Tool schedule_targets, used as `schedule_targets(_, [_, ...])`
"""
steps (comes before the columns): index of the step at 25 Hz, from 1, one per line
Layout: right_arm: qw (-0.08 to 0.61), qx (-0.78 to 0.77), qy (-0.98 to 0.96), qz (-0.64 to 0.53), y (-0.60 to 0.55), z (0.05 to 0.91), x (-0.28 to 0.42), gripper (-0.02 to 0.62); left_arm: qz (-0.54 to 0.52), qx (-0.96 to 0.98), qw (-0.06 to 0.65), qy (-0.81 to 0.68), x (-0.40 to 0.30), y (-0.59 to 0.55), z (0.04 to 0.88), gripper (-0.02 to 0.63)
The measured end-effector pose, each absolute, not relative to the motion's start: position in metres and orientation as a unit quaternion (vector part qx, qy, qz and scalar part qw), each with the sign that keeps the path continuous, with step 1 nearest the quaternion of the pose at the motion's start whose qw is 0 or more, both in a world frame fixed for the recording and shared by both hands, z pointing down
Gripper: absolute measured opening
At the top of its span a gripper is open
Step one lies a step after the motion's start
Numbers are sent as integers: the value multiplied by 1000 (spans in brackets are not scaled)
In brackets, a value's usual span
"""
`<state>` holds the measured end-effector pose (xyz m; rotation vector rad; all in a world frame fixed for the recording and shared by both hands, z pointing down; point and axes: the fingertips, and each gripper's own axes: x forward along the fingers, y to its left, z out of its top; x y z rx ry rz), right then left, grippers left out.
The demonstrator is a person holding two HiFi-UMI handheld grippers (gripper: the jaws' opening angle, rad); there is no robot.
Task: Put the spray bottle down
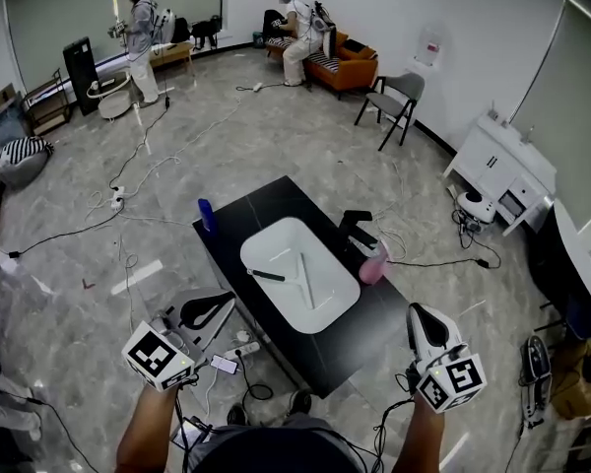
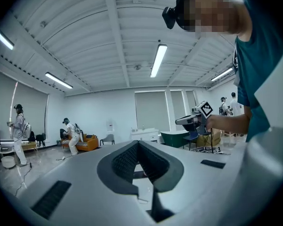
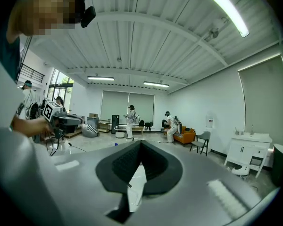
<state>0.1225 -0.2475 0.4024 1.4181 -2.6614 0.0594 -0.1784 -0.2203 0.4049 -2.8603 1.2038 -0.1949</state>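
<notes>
1. Pink plastic makes up the spray bottle [image 1: 372, 267], which has a black trigger head. It rests on the black table [image 1: 364, 323], just beside the right rim of the white basin [image 1: 276, 236]. I cannot tell whether it stands or lies.
2. It probably handles light, with a smooth body that gives a little when squeezed. The neck under the trigger head looks like the surest place to take hold, and the mid-body would be second best.
3. The right tongs [image 1: 421, 315] are clenched on nothing, at the near right and well apart from the bottle.
4. The left tongs [image 1: 217, 305] are also clenched and empty, by the table's near left edge.
5. A blue container [image 1: 207, 215] stands at the far left corner.
6. The bottle seems to be already set down.
</notes>
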Motion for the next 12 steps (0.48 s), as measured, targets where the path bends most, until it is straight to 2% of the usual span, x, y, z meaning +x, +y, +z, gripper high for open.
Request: schedule_targets(12, [59,499,-864,-1,-169,370,103,8,-50,-934,28,352,-195,-182,394,-8])
